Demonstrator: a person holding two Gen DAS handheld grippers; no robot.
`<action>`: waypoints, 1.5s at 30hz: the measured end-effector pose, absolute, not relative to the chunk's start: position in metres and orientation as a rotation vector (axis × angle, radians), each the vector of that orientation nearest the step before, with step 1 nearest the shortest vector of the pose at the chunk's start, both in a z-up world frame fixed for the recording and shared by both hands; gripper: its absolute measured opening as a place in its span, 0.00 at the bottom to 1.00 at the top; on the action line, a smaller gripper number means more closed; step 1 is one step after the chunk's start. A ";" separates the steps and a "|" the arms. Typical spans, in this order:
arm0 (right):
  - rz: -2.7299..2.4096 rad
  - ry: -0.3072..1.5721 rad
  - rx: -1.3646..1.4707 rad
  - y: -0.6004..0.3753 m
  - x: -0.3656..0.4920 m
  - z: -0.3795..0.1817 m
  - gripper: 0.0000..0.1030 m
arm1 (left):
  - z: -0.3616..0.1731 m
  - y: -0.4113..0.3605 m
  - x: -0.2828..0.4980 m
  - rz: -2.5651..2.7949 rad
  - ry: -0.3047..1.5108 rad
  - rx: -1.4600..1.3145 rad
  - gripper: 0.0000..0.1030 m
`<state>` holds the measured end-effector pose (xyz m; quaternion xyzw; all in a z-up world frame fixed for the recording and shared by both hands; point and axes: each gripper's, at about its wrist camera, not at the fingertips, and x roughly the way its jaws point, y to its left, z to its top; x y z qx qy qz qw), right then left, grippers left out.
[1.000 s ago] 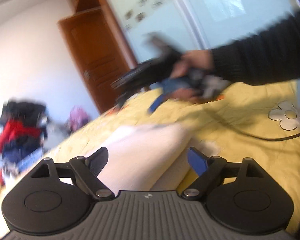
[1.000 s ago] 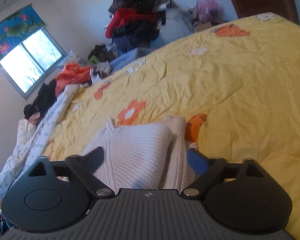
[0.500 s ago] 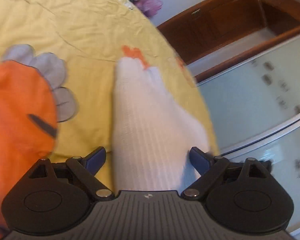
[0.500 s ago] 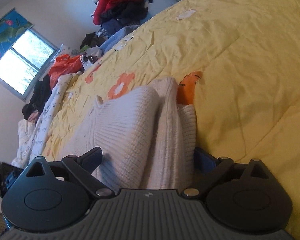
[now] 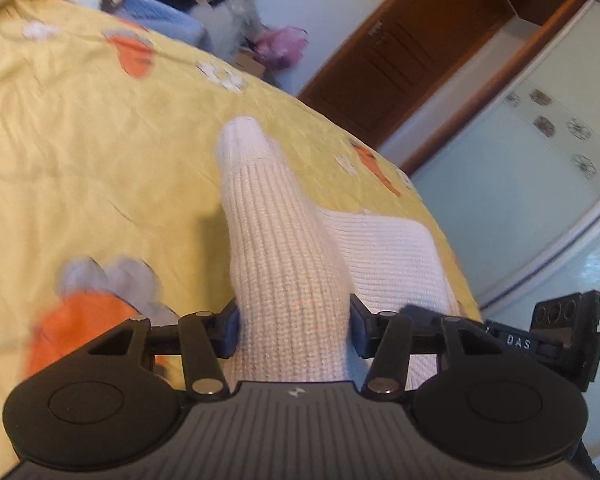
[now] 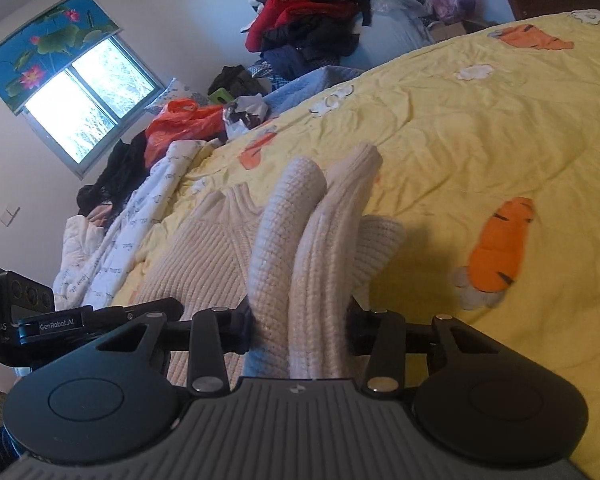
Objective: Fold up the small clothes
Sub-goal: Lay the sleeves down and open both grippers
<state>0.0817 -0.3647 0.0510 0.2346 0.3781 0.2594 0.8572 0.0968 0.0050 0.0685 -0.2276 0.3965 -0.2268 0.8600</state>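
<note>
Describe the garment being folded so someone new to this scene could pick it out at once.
On the yellow bedspread, in front of the clothes pile by the wall, lies a cream ribbed knit sweater. The left gripper and right gripper are closing on its bunched folds. It is the only pale, chunky knit there.

We see a cream sweater (image 5: 284, 264) – chunky ribbed knit, matt – on the bedsheet (image 5: 100, 152), thin creased yellow cotton.

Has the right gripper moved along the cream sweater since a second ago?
Yes. The right gripper moved forward over the sweater, toward the window; its closing jaws now squeeze bunched folds.
</note>
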 end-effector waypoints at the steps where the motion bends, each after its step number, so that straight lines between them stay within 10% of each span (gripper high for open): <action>1: 0.557 0.799 0.514 -0.355 0.091 0.049 0.42 | 0.071 0.014 0.104 -0.445 0.835 -0.470 0.50; 7: 0.517 0.833 0.575 -0.310 0.134 0.019 0.46 | 0.033 0.049 0.123 -0.284 0.894 -0.470 0.63; 10: 0.452 0.860 0.565 -0.314 0.138 -0.001 0.78 | 0.023 0.059 0.104 -0.292 0.824 -0.507 0.73; 17: 0.569 0.803 0.655 -0.359 0.074 0.013 1.00 | 0.014 0.087 0.038 -0.467 0.815 -0.689 0.82; 22: 0.632 0.936 0.664 -0.348 0.060 -0.001 0.89 | -0.006 0.079 0.035 -0.486 0.880 -0.784 0.80; 30: 0.701 0.915 0.485 -0.326 0.055 0.020 0.57 | 0.037 0.064 0.015 -0.470 0.843 -0.620 0.51; 35: 0.701 0.948 0.435 -0.334 0.026 0.012 0.57 | 0.024 0.048 -0.005 -0.457 0.867 -0.433 0.59; 39: 0.652 0.946 0.593 -0.354 0.023 -0.005 0.78 | 0.035 0.061 -0.018 -0.434 0.840 -0.440 0.62; 45: 0.531 0.748 0.669 -0.391 0.038 0.046 0.79 | 0.099 0.053 -0.055 -0.401 0.522 -0.107 0.68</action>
